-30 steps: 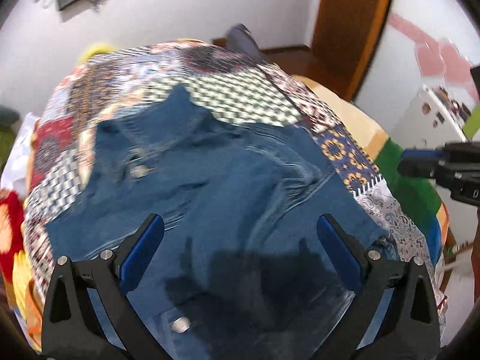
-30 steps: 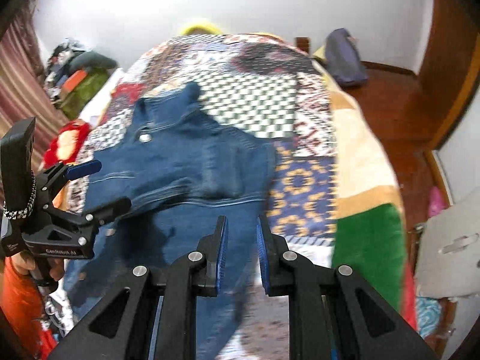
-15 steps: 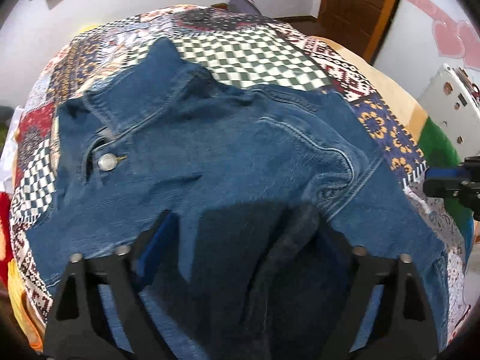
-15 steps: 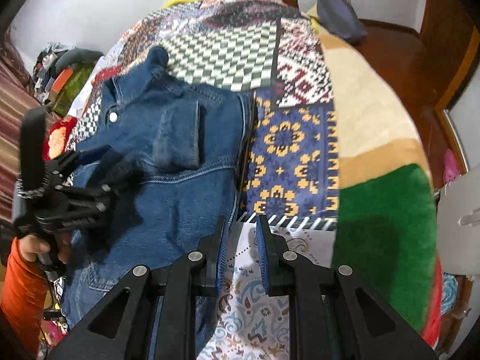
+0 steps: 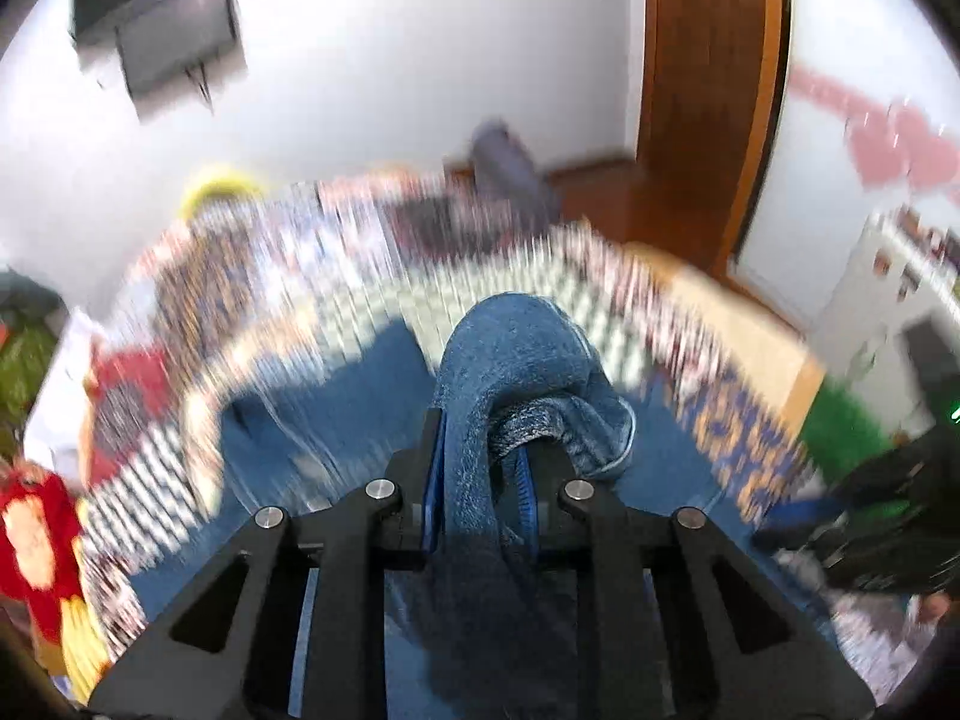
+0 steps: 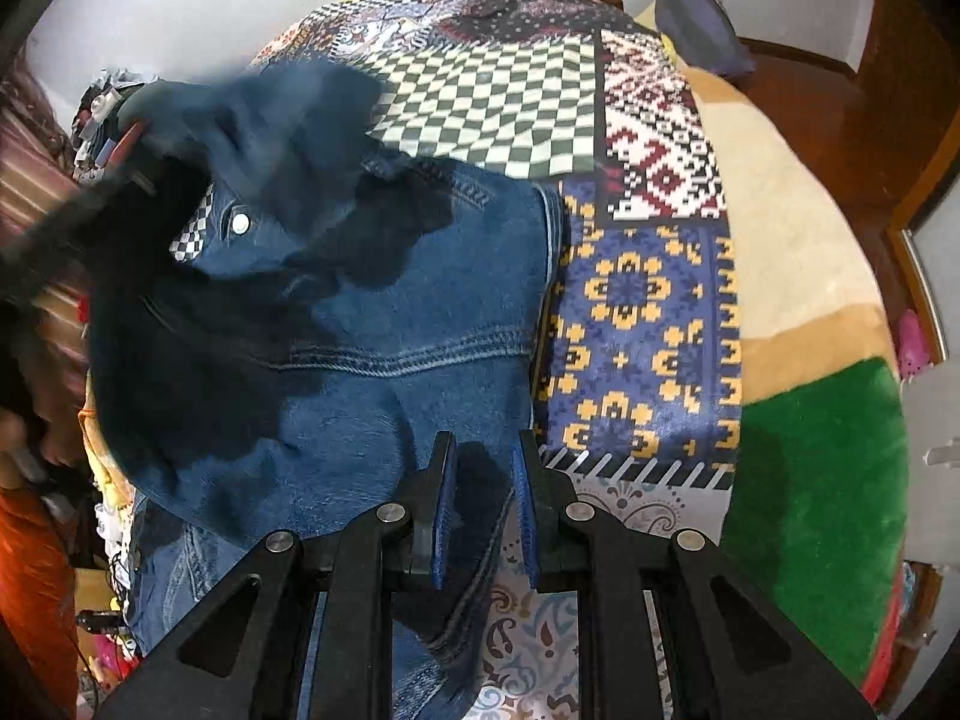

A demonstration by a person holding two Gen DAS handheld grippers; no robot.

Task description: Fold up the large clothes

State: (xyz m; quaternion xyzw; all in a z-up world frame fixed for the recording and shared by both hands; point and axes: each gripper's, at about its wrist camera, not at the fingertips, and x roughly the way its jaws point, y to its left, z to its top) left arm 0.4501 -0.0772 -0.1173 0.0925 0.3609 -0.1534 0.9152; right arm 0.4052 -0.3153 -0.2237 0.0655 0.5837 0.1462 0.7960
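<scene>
The patchwork bedspread is covering the whole bed, and the denim jacket is lying on its left part, with the collar toward the far wall. A second ago the left gripper was hovering wide open over the flat jacket; now its jaws are closed on a thick bunch of denim, which is rising in front of the camera, and the background is blurred because the hand is moving fast. In the right wrist view this lifted part is appearing as a dark mass at the upper left, so I judge that one side or sleeve is being carried over for a fold. The right gripper is keeping its jaws narrow, just above the lower hem of the jacket; whether it is pinching cloth, I cannot tell. Other things are only around the bed: a dark bag at the far corner, a wall television, and piled clothes on the left. A metal button is shining near the collar. Nothing is blocking the fold itself.
</scene>
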